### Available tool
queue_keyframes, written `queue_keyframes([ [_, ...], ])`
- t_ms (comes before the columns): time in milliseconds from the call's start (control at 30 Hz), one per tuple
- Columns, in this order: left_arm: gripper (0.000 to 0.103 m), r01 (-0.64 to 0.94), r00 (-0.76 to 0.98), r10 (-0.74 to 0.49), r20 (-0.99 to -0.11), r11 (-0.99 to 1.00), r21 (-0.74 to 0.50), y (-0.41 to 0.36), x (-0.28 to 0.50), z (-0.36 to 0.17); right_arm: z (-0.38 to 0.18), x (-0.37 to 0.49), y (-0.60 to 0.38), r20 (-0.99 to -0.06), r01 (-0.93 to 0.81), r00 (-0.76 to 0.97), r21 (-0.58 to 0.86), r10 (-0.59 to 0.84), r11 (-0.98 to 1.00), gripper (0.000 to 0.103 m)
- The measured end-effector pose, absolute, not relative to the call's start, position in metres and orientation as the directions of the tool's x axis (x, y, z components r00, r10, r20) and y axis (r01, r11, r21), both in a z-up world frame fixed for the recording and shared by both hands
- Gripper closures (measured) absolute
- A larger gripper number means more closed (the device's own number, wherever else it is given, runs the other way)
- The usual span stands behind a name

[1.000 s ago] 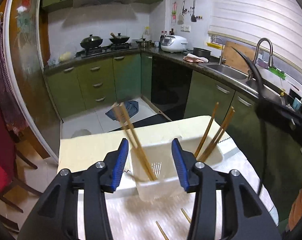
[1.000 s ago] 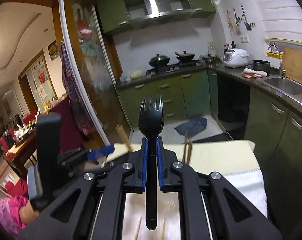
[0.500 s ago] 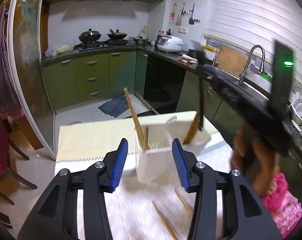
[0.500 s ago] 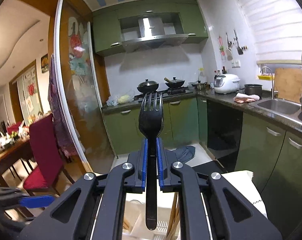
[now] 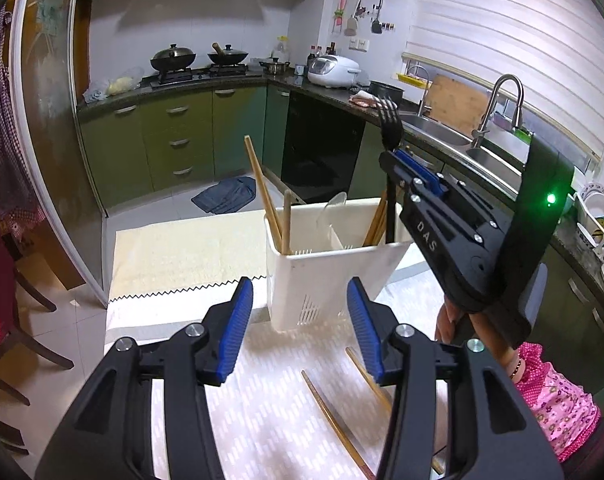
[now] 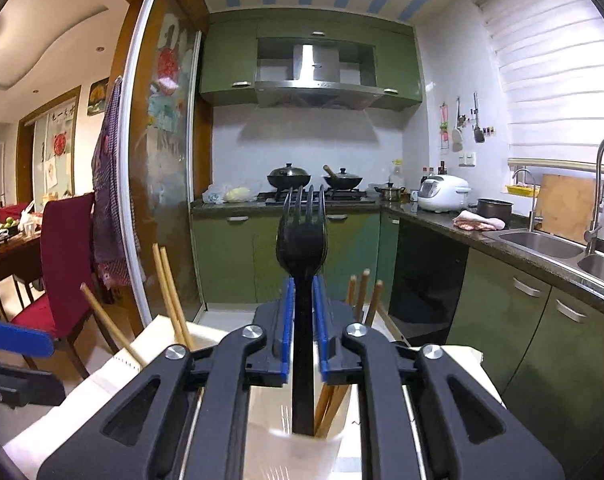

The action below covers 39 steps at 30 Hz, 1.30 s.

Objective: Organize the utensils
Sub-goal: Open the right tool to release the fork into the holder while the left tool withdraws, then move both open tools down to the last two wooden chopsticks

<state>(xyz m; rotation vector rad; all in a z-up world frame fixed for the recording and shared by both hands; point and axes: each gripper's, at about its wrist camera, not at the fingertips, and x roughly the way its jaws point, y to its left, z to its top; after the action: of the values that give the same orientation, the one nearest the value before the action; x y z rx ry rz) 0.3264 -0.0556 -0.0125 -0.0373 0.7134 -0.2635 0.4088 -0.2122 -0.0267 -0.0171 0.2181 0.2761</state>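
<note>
One black plastic fork (image 6: 300,240) stands tines-up in my right claw (image 6: 302,316), jaws opening around it, handle down in the white caddy (image 5: 321,276) beside chopsticks (image 6: 361,292). My left claw (image 5: 300,320) sits open, empty.

**Two hand-held tongs, right one letting go**

The left tongs (image 5: 300,320) point forward and downward, blue pads parted with nothing pressed between them. The right tongs (image 6: 303,330), held by a hand (image 5: 455,322) from below, point nearly level; their jaws are opening, a narrow gap showing beside each blue pad.
</note>
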Motion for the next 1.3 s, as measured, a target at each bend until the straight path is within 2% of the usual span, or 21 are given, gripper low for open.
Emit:
queue_keyframes([
  [67,0.056,0.228,0.716,-0.251,-0.651,0.966,-0.122,-0.059,0.328,-0.013,-0.030,0.405,-0.216,-0.218,-0.274,0.938,0.016,0.271,0.962,0.077],
  [167,0.056,0.229,0.709,-0.250,-0.659,0.966,-0.119,-0.062,0.327,-0.016,-0.032,0.397,-0.220,-0.210,-0.279,0.938,0.021,0.277,0.960,0.070],
  [433,0.051,0.221,0.649,-0.217,-0.729,0.971,-0.091,-0.070,0.321,-0.033,-0.017,0.355,-0.247,-0.216,-0.311,0.923,0.074,0.320,0.948,0.061],
  [500,0.051,0.209,0.611,-0.203,-0.765,0.974,-0.091,-0.071,0.319,-0.044,-0.013,0.338,-0.258,-0.252,-0.325,0.907,0.093,0.338,0.941,0.053],
  [533,0.047,0.201,0.585,-0.194,-0.787,0.975,-0.091,-0.072,0.318,-0.051,-0.012,0.328,-0.263,-0.287,-0.332,0.894,0.094,0.345,0.939,0.047],
  [600,0.042,0.188,0.518,-0.190,-0.834,0.976,-0.106,-0.073,0.318,-0.067,-0.016,0.310,-0.278,-0.363,-0.351,0.859,0.098,0.362,0.931,0.047],
  [767,0.040,0.109,0.315,-0.184,-0.931,0.982,-0.157,-0.078,0.315,-0.117,-0.039,0.272,-0.320,-0.535,-0.321,0.787,0.069,0.306,0.945,0.044],
  [1000,0.040,-0.013,0.204,-0.121,-0.971,0.992,-0.126,-0.094,0.327,-0.161,-0.076,0.233,-0.384,-0.605,-0.226,0.765,0.071,0.222,0.972,0.042],
  [1100,0.041,-0.041,0.180,-0.091,-0.979,0.994,-0.100,-0.103,0.338,-0.174,-0.087,0.226,-0.404,-0.627,-0.201,0.748,0.097,0.217,0.975,0.042],
  [1233,0.058,-0.060,0.159,-0.060,-0.985,0.996,-0.070,-0.111,0.352,-0.183,-0.099,0.223,-0.414,-0.651,-0.196,0.729,0.095,0.210,0.976,0.042],
  [1300,0.062,-0.058,0.164,-0.033,-0.986,0.997,-0.043,-0.116,0.355,-0.184,-0.103,0.221,-0.418,-0.658,-0.195,0.723,0.099,0.211,0.976,0.042],
])
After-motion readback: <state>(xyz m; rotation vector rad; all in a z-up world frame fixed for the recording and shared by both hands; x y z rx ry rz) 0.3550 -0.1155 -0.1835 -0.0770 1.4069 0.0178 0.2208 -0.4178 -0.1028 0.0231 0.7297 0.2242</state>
